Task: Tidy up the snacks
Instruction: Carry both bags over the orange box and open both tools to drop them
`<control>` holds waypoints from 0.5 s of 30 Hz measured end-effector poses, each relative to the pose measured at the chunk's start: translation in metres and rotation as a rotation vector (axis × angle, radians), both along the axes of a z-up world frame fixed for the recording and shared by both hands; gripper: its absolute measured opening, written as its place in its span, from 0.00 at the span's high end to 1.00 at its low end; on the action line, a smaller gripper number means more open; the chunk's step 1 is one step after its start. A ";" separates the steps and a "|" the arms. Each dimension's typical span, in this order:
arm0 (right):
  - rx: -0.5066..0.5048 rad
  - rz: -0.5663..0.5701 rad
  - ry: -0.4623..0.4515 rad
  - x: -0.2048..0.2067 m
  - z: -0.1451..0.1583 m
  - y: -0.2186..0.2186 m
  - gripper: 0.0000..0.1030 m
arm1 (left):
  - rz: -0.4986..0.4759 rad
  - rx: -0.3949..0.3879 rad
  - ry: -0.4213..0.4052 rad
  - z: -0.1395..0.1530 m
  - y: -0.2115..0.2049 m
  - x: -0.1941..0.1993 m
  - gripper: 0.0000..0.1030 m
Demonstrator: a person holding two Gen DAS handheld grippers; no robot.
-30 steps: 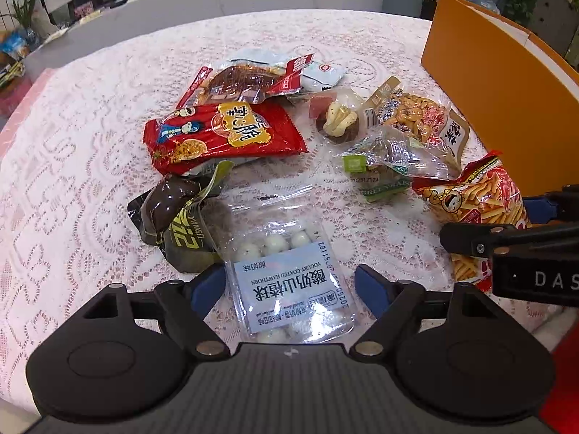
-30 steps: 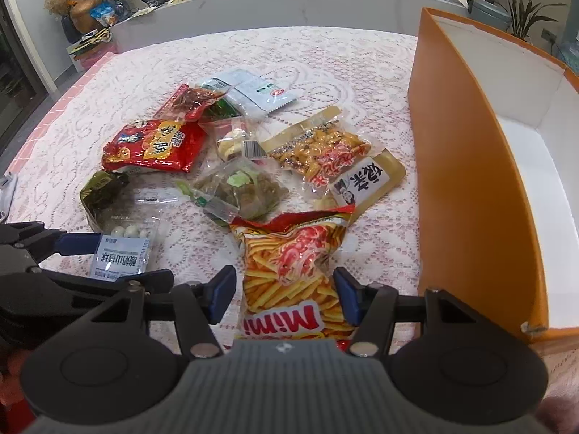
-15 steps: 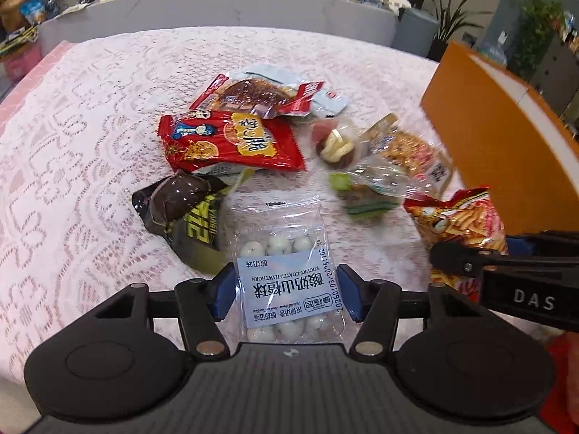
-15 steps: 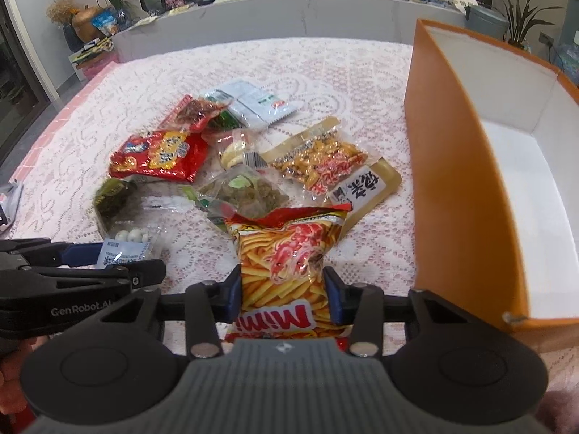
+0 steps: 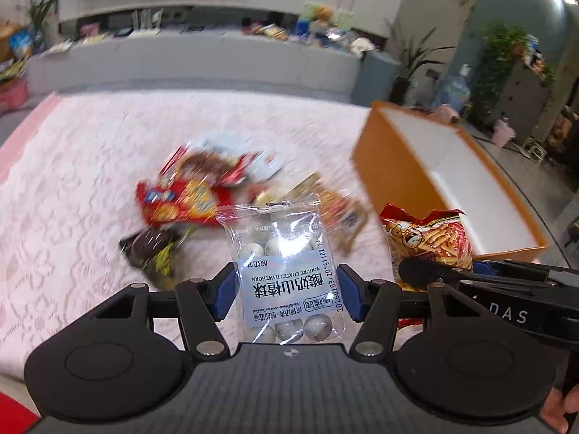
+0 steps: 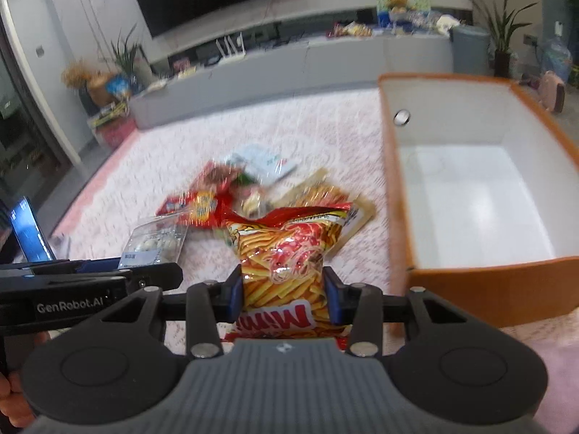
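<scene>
My left gripper [image 5: 287, 294] is shut on a clear bag of white yogurt hawthorn balls [image 5: 286, 264] and holds it upright above the table. The right gripper [image 6: 282, 294] is shut on a red Mimi shrimp-stick bag [image 6: 286, 253], also lifted off the cloth. In the left wrist view the Mimi bag [image 5: 429, 238] and the right gripper's black body show at the right. The right wrist view has the hawthorn bag [image 6: 155, 244] at its left. The orange box [image 6: 481, 282] with a white inside stands to the right of both bags.
Several snack packs stay in a blurred heap [image 5: 202, 195] mid-table on the white lace cloth [image 5: 90, 181]. A dark green pack [image 5: 152, 249] lies nearest the left gripper. The box's orange wall [image 5: 391, 173] rises right of the heap. A laptop screen [image 6: 27, 235] shows at far left.
Both grippers closed on their bags, then rose, lifting the hawthorn bag and the Mimi bag off the cloth. The views tilted up, showing more of the room and the box's inside.
</scene>
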State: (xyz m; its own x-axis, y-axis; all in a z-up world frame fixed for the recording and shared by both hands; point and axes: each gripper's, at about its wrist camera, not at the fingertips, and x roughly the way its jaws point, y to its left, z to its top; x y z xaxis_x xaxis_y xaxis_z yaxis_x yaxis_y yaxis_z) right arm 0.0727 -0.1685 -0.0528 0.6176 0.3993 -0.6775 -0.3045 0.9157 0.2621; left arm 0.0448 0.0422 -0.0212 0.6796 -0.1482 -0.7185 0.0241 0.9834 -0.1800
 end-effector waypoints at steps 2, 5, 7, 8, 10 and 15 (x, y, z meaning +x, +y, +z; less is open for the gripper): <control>0.009 -0.024 -0.027 -0.006 0.012 -0.012 0.59 | -0.031 0.021 -0.031 0.013 -0.015 -0.001 0.35; 0.011 -0.060 -0.063 -0.012 0.027 -0.032 0.59 | -0.090 0.033 -0.073 0.030 -0.036 0.002 0.35; 0.009 -0.089 -0.081 -0.014 0.036 -0.047 0.59 | -0.130 0.035 -0.091 0.037 -0.049 0.006 0.35; 0.011 -0.100 -0.086 -0.015 0.038 -0.053 0.59 | -0.147 0.034 -0.099 0.041 -0.055 0.008 0.35; 0.012 -0.126 -0.096 -0.015 0.044 -0.069 0.59 | -0.180 0.019 -0.104 0.045 -0.065 0.015 0.35; -0.015 -0.169 -0.106 -0.007 0.052 -0.098 0.59 | -0.261 0.033 -0.106 0.050 -0.093 0.042 0.35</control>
